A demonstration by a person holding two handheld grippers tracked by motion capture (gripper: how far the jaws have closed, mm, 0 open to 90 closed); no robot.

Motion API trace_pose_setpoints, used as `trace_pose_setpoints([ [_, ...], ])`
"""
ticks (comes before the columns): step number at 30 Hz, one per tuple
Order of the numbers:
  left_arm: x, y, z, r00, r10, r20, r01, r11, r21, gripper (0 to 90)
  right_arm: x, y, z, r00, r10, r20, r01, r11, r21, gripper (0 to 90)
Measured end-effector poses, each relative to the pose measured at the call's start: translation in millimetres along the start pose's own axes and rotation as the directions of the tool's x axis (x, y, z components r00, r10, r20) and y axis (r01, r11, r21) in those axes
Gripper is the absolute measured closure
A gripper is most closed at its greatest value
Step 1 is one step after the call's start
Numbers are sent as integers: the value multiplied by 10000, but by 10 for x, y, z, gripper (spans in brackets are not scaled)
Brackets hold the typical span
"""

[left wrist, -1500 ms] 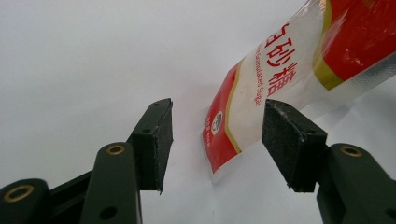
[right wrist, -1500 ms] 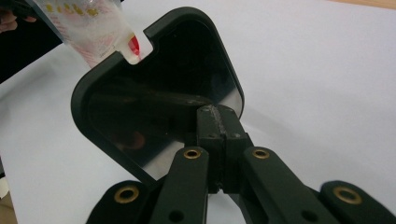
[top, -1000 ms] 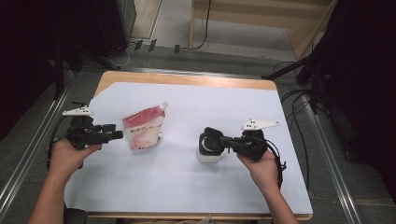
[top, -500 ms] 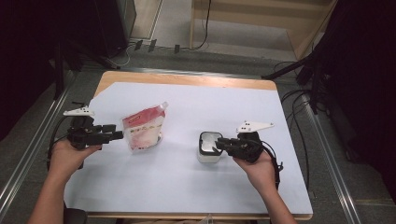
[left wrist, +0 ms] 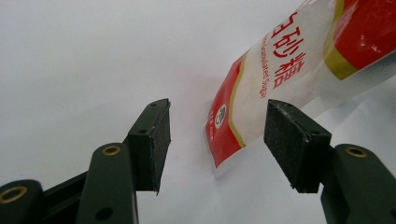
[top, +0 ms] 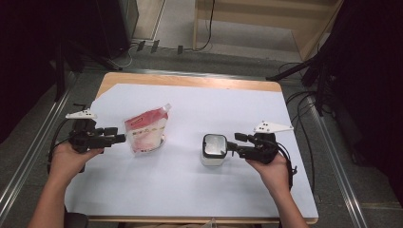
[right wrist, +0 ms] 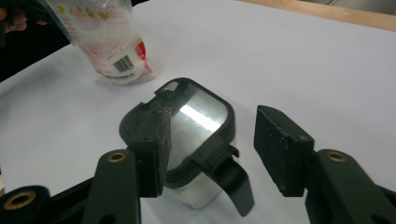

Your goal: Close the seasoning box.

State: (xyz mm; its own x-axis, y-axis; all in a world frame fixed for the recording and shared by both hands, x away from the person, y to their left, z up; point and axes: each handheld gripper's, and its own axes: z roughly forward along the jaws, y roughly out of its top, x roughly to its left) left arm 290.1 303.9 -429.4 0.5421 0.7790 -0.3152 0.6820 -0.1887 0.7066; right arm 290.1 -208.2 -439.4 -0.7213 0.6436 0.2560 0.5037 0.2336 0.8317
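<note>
Left gripper (top: 119, 137): near the desk's left edge, jaws level and moderately apart, holding nothing; its tips stop just short of the bag.
Bag of sugar (top: 146, 132): stands upright left of the desk's middle, spout corner up, resting on the white sheet (top: 190, 190). In the left gripper view its lower corner (left wrist: 233, 135) lies between the pads but touches neither.
Lidded jar (top: 214, 149): right of the middle, well apart from the bag, upright, dark lid with a shiny top.
Right gripper (top: 233, 145): toward the right edge, jaws have just been opening and now stand wide; in the right gripper view the lid's flap (right wrist: 231, 179) sits between the pads, free of both.
Risk, bag: a soft standing bag could fold or topple if the left jaws close on the thin corner alone.
Risk, jar: a sideways drag of the right hand could catch the flap on a pad and tip the jar.
Risk, sheet: a low jaw might wrinkle the paper and shift both things.
</note>
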Motion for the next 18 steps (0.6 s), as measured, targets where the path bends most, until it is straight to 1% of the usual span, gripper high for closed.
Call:
trace_pose_setpoints([
  [2,-2,0,5,10000,52,-56,-52,10000,37,419,-45,-16,-29,9999,-80,130,81,9999,-92,441],
  [7,-12,-7,18,9999,75,-121,-75,10000,58,411,-138,-55,-85,9996,-45,282,52,9997,-255,407],
  [8,-12,-9,18,9998,113,-154,-112,9999,78,410,-171,-83,-106,9987,48,504,-30,9994,-356,392],
  [12,-15,-12,22,9997,109,-199,-108,9999,72,408,-245,-134,-148,9954,-191,943,234,9988,-438,341],
  [15,-16,-14,31,9998,116,-183,-115,9999,74,406,-316,-186,-181,9918,-141,1274,200,9988,-449,310],
  [16,-20,-15,34,9996,128,-250,-125,9999,90,406,-350,-204,-190,9898,-182,1412,249,9986,-461,300],
  [17,-15,-15,35,9993,228,-281,-225,9997,116,405,-376,-220,-198,9894,-23,1449,96,9987,-493,291],
  [18,-18,-18,42,9994,211,-285,-208,9997,110,404,-406,-235,-208,9887,92,1499,-16,9987,-506,286],
])
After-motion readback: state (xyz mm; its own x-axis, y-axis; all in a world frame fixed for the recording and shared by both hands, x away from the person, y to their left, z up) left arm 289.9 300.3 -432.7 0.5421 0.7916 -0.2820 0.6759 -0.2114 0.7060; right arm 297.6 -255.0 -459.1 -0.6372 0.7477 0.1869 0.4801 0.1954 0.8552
